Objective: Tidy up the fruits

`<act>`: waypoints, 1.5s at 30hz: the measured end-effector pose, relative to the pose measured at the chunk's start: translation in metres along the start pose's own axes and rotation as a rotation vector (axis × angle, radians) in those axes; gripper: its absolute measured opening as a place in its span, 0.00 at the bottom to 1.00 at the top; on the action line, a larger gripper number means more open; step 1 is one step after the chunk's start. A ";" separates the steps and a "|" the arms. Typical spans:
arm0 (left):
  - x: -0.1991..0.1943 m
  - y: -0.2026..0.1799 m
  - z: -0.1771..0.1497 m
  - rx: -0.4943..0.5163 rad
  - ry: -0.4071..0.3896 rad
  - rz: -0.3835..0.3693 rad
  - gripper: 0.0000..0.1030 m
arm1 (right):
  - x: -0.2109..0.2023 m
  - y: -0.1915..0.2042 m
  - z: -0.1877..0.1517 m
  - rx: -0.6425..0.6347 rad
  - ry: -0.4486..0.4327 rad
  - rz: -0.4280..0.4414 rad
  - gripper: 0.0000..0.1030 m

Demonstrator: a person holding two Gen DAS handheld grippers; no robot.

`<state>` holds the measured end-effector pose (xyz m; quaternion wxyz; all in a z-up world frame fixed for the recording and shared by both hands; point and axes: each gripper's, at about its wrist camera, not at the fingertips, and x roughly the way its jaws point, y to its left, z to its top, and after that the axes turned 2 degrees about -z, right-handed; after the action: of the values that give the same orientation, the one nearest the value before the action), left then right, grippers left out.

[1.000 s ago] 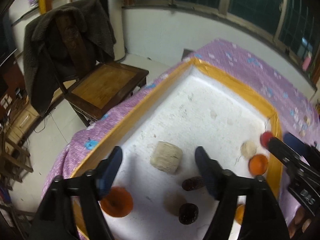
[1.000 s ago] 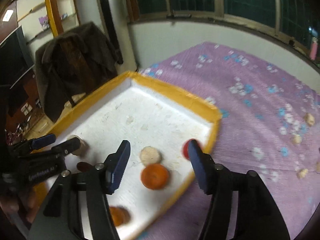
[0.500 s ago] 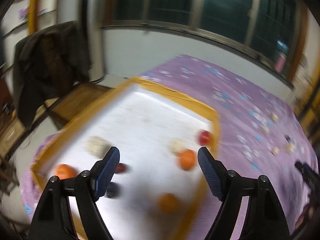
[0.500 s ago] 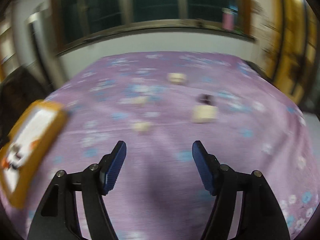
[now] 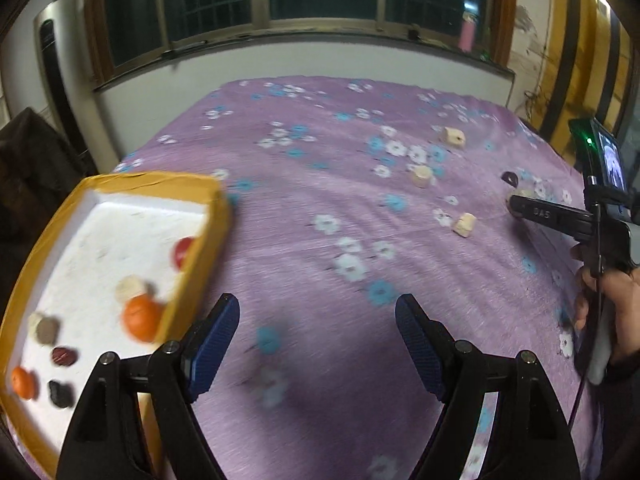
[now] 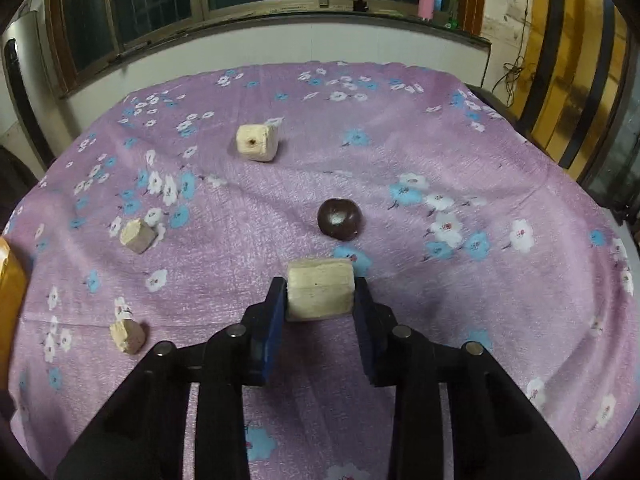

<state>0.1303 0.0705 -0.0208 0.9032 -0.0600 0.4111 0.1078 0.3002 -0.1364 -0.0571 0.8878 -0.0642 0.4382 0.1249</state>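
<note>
The right gripper [image 6: 320,294] clamps a pale chunk [image 6: 320,290]; the left gripper [image 5: 318,336] (jaws apart) idles; a crumbly grip could slip.

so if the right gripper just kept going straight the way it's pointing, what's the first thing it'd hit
Most likely the dark round fruit, lying on the purple cloth just beyond the pale chunk that the right gripper is shut on. Depth is hard to judge, so it might pass above it.

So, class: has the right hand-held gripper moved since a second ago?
Yes. It left the yellow-rimmed tray, now at its view's left edge, and grips a pale chunk on the purple cloth.
</note>
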 end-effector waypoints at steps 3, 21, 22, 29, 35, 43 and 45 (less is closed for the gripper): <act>0.015 -0.021 0.009 0.011 0.004 -0.021 0.78 | -0.016 -0.011 -0.008 0.044 -0.030 0.025 0.33; 0.086 -0.108 0.043 0.199 0.018 -0.160 0.13 | -0.080 -0.031 -0.035 0.095 -0.194 0.166 0.33; 0.083 -0.106 0.042 0.202 0.021 -0.166 0.13 | -0.081 -0.031 -0.034 0.095 -0.199 0.166 0.33; 0.015 -0.075 0.023 0.167 -0.063 -0.191 0.13 | -0.087 -0.029 -0.036 0.080 -0.226 0.156 0.33; -0.034 -0.043 -0.011 0.133 -0.085 -0.171 0.13 | -0.091 -0.021 -0.035 0.070 -0.210 0.143 0.33; -0.055 -0.005 -0.040 0.068 -0.077 -0.155 0.13 | -0.130 0.025 -0.063 -0.027 -0.172 0.212 0.33; -0.057 0.002 -0.045 0.065 -0.078 -0.147 0.13 | -0.139 0.034 -0.077 -0.030 -0.170 0.220 0.33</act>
<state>0.0610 0.0554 -0.0073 0.9255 -0.0566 0.3733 0.0301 0.1511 -0.1441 0.0065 0.9016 -0.0185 0.3639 0.2331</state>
